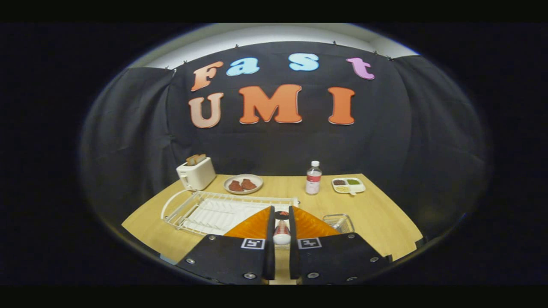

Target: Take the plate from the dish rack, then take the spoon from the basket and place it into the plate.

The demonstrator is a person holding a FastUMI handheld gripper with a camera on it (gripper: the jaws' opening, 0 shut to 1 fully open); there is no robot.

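Gripper view showed the gripper narrowed onto the spoon above the orange plate beside the dish rack — released askew, the spoon might have slid off toward the basket.

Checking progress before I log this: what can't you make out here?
Gripper view:
Orange plate: hand-held gripper covers its middle and near rim.
Red-and-white item between its fingers, probably the spoon: sides hidden, grip unclear.
Basket: near edge behind the gripper, contents too small.
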